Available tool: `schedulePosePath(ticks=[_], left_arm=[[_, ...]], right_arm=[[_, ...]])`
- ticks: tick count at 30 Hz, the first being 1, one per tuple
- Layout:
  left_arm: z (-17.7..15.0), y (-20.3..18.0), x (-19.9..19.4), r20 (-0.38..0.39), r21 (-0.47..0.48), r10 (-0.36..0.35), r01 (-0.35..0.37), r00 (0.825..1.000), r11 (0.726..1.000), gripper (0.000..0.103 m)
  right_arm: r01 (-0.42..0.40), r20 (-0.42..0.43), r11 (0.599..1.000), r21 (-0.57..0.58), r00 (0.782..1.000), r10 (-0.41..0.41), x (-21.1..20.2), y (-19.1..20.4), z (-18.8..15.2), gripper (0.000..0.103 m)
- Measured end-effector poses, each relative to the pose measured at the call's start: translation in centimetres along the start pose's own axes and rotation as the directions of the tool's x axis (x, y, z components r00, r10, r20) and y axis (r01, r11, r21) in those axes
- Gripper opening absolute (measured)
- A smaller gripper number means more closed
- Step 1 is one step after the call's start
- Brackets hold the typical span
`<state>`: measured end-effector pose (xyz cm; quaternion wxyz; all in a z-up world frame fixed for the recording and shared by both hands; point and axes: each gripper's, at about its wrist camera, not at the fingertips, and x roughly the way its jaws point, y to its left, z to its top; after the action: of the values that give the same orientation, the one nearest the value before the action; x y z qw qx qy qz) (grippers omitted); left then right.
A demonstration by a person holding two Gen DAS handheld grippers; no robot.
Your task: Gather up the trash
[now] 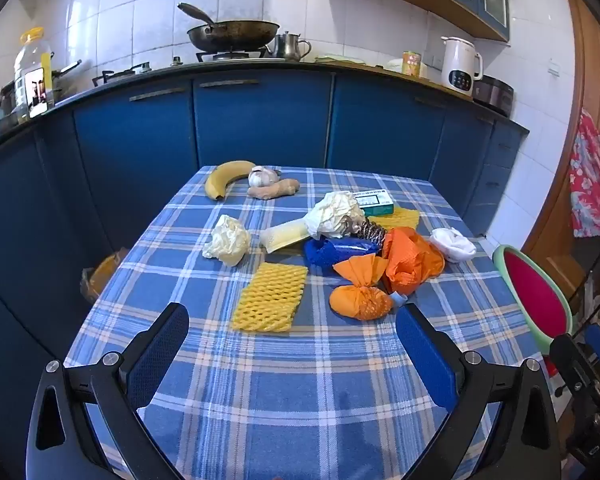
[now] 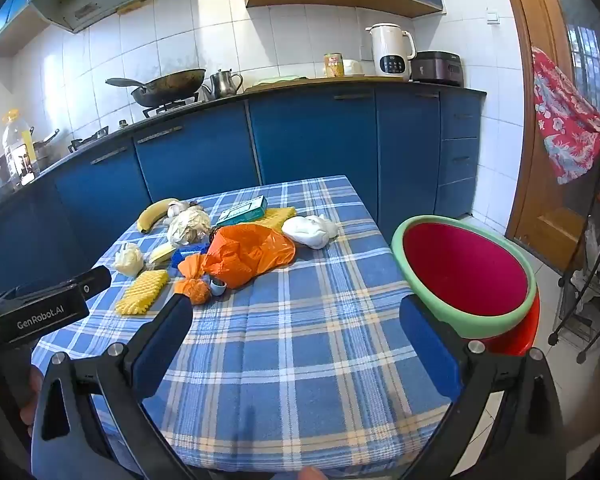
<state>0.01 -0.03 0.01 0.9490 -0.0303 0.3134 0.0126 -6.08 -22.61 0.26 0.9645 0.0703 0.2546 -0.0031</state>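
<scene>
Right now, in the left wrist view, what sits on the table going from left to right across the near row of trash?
Crumpled cream paper → yellow foam net → small orange tied bag → large orange plastic bag → white wad. The pile behind them overlaps too much to order.

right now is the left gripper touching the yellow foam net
Apart. The left wrist view shows plaid cloth between the open left gripper and the yellow foam net.

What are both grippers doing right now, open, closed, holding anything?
Left gripper: open, empty, above the checked tablecloth.
Right gripper: open, empty, beside the green-rimmed basin.
</scene>
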Motion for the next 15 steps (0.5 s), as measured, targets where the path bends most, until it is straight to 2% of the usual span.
schedulePosePath(ticks=[15], left_arm=[[0.0,-0.1,0.27,-0.005,-0.01,-0.002,0.002,1.0,1.0,0.103]], right_arm=[[0.001,0.003,1.0,-0.007,1.0,-0.001,-0.16,0.14,0.06,0.101]])
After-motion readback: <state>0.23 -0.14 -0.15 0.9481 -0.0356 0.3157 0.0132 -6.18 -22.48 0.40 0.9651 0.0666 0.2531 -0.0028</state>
